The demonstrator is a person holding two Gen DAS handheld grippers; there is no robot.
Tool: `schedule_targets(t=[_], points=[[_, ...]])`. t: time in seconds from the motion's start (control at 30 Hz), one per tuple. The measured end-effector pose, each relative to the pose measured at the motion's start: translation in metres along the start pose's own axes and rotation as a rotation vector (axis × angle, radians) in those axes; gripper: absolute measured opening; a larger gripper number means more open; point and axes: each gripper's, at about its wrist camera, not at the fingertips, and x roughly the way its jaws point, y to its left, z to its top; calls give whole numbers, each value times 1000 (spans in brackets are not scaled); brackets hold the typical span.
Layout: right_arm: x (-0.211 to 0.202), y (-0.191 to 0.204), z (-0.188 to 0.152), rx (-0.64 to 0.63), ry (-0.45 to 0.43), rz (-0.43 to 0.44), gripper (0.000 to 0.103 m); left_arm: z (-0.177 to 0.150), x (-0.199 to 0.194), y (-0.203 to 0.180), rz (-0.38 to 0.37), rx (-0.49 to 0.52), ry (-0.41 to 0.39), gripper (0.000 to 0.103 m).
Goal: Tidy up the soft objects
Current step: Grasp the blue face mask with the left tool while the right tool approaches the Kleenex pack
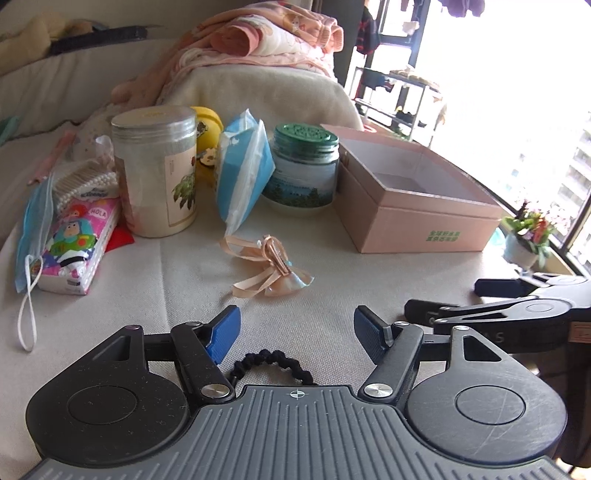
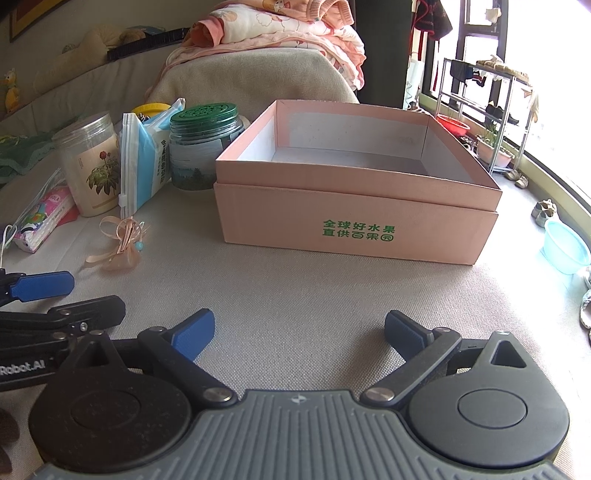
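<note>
An open, empty pink cardboard box [image 1: 417,218] [image 2: 354,225] sits on the beige sofa seat. A peach ribbon bow [image 1: 271,267] [image 2: 123,245] lies left of it. A black braided hair tie [image 1: 271,363] lies just behind my left gripper's fingers. A blue mask pack [image 1: 242,166] [image 2: 142,162], a cartoon tissue pack [image 1: 79,243] [image 2: 42,218] and a blue face mask [image 1: 33,229] lie further left. My left gripper [image 1: 295,330] is open and empty. My right gripper [image 2: 299,334] is open and empty, facing the box.
A clear jar of powder [image 1: 155,170] [image 2: 92,162] and a green-lidded jar [image 1: 303,170] [image 2: 203,146] stand behind the bow. A yellow toy [image 1: 207,136] is behind them. Folded pink blankets [image 1: 273,33] lie on the armrest. The sofa edge and window are at right.
</note>
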Motion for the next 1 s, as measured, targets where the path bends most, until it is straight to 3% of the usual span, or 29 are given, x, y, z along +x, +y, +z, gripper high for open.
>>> schedule_targets(t=[0.13,0.2,0.3,0.4,0.47,0.53,0.63,0.8,0.87,0.93,1.0], points=[[1,7,5,-10,44,-3,100,25,-35,32,39,37,-83,73],[2,14,9,-85,60,51,99,39,-47,63,74,-3,-107,73],[-2,32,13,-189,36,52,92,59,-52,117,203,-103,-140,72],[-16,53,18,-278,-49,60,91,73,-34,176,270,-260,-72,72],[-24,67,21,-331,-97,67,91,75,-14,212,259,-364,-10,72],[-28,81,26,-385,-132,69,91,75,6,229,239,-400,39,72],[-27,92,31,-413,-128,93,91,72,22,232,213,-375,73,72],[-16,95,34,-407,-92,121,91,74,29,219,299,-237,73,70],[-16,95,35,-401,-93,117,91,72,28,218,291,-221,61,63],[-17,100,37,-404,-105,117,91,70,27,219,258,-217,35,42],[-21,112,42,-431,-128,130,91,67,24,218,262,-191,26,27]])
